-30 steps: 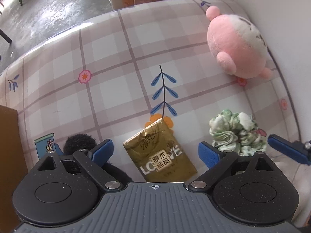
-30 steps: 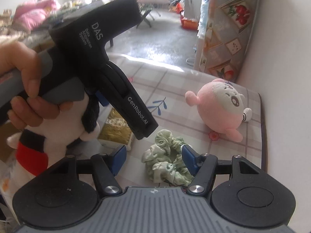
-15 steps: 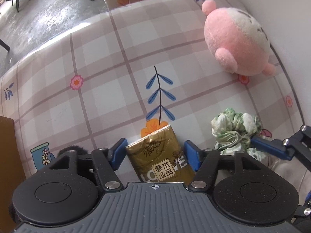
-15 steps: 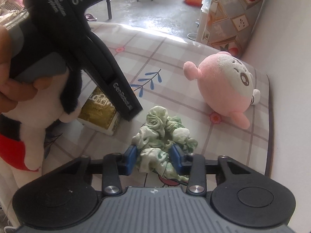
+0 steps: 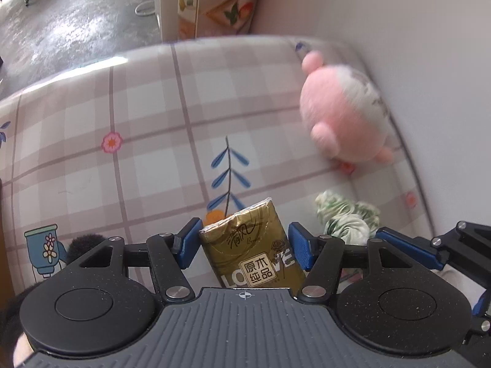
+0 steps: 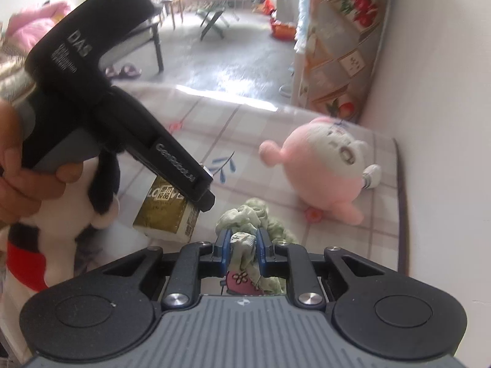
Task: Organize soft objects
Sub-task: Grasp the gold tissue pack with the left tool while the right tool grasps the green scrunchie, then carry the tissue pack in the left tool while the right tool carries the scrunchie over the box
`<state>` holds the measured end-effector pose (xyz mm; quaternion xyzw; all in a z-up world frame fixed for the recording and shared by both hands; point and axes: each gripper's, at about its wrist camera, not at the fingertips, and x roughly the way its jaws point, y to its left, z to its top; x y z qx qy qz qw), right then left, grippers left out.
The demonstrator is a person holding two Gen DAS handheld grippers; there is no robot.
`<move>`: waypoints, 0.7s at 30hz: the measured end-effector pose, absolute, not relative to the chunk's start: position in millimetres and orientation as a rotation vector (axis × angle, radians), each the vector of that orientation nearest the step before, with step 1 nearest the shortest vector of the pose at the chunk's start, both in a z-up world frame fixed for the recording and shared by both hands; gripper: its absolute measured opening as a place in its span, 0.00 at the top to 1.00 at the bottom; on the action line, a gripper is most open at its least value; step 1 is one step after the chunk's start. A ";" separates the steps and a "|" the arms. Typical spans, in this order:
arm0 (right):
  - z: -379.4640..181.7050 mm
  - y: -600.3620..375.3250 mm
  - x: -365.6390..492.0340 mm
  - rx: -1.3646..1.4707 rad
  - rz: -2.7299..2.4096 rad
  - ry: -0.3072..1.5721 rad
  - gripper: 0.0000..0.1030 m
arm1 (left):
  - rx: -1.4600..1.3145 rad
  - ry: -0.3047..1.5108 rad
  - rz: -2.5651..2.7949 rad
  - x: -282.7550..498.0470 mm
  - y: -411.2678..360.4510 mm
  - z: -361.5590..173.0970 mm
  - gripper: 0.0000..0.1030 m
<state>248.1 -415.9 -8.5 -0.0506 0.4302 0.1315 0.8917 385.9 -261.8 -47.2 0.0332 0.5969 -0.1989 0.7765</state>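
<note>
My left gripper (image 5: 244, 242) straddles a gold tissue pack (image 5: 254, 251) lying on the checked tablecloth (image 5: 147, 159); its blue pads stand close on both sides with small gaps. My right gripper (image 6: 242, 247) is shut on a green-and-white scrunchie (image 6: 245, 239), which also shows in the left wrist view (image 5: 346, 217). A pink round plush (image 6: 325, 165) sits by the wall, also seen in the left wrist view (image 5: 343, 122). The tissue pack also lies under the left tool in the right wrist view (image 6: 165, 211).
A black, white and red plush (image 6: 61, 214) stands at the left behind the left tool (image 6: 101, 104). A white wall (image 6: 435, 92) bounds the table on the right. A patterned cabinet (image 6: 334, 46) stands beyond the table's far edge.
My right gripper closed from wide open onto the scrunchie. My left gripper narrowed around the tissue pack and moved forward over it.
</note>
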 end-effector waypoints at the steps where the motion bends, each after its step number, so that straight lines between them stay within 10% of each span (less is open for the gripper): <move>1: -5.2 -417.9 246.7 -0.096 0.269 0.883 0.82 | 0.057 1.279 -0.435 385.0 -260.9 -43.3 0.41; 21: 91.9 -426.5 186.7 0.043 0.294 0.616 0.82 | -0.055 1.053 -0.502 325.4 -218.0 55.5 0.41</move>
